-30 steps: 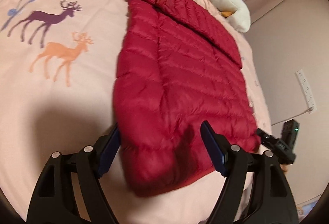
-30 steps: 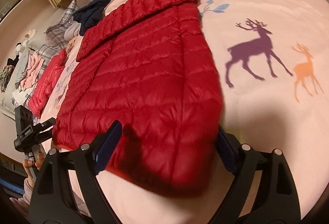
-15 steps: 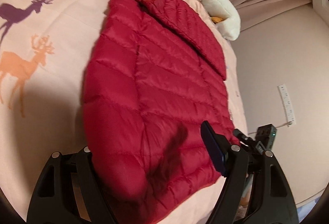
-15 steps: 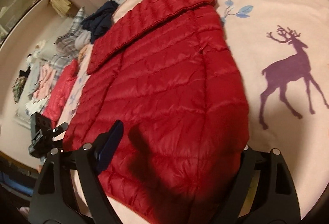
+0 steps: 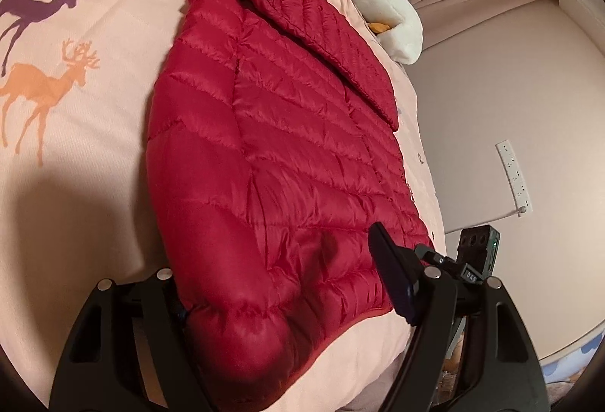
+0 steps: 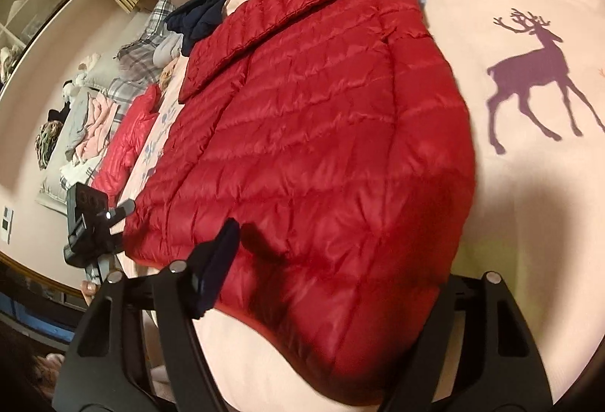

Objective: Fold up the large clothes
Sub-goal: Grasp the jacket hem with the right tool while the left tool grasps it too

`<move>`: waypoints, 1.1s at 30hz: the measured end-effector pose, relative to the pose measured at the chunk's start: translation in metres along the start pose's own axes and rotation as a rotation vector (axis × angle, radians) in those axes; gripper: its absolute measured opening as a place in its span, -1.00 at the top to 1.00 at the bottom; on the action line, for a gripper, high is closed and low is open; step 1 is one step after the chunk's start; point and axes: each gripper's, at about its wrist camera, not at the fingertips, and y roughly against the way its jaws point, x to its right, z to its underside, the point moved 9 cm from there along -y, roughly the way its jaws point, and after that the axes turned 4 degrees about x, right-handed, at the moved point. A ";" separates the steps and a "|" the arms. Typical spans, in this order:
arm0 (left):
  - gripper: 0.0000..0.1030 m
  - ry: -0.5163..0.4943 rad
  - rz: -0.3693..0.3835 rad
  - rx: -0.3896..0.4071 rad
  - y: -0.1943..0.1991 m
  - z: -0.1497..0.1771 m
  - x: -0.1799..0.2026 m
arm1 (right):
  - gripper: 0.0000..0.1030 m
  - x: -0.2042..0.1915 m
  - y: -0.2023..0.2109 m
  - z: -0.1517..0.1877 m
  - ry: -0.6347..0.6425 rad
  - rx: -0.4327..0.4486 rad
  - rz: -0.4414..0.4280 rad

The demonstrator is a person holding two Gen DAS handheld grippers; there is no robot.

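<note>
A red quilted down jacket [image 5: 287, 162] lies flat on a pink bedspread [image 5: 83, 147], one sleeve folded across its far side. It also shows in the right wrist view [image 6: 325, 147]. My left gripper [image 5: 287, 291] is open, its jaws straddling the jacket's near hem corner; the left finger is hidden under the fabric. My right gripper [image 6: 332, 279] is open, straddling the other hem corner; its right finger is hidden behind the jacket. Each gripper shows in the other's view, at the hem [image 5: 476, 257] [image 6: 90, 223].
The bedspread has deer prints [image 6: 537, 75]. A white and orange plush toy [image 5: 385, 7] lies by the headboard. Piled clothes [image 6: 113, 109] and a dark garment [image 6: 200, 15] lie past the jacket. The bed edge and a wall with a socket strip [image 5: 514, 177] are right.
Both grippers have moved forward onto the hem corners, so the jacket now fills the gap between each pair of jaws and hides one finger of each.
</note>
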 end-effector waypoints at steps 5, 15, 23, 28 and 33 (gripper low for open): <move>-0.02 -0.021 -0.030 -0.009 -0.007 -0.003 -0.001 | 0.03 -0.002 -0.015 -0.011 -0.001 -0.001 0.020; 0.55 0.001 -0.027 0.021 -0.001 -0.009 -0.006 | 0.44 -0.007 -0.012 -0.011 0.023 0.040 0.063; 0.67 -0.068 -0.098 0.055 0.005 -0.013 0.008 | 0.63 -0.011 -0.005 -0.008 0.038 0.104 0.069; 0.68 -0.125 -0.143 0.082 0.008 -0.016 0.020 | 0.69 -0.013 0.002 -0.007 0.048 0.128 0.037; 0.70 -0.129 -0.149 0.091 0.010 -0.018 0.021 | 0.72 -0.018 0.005 -0.006 0.072 0.130 0.024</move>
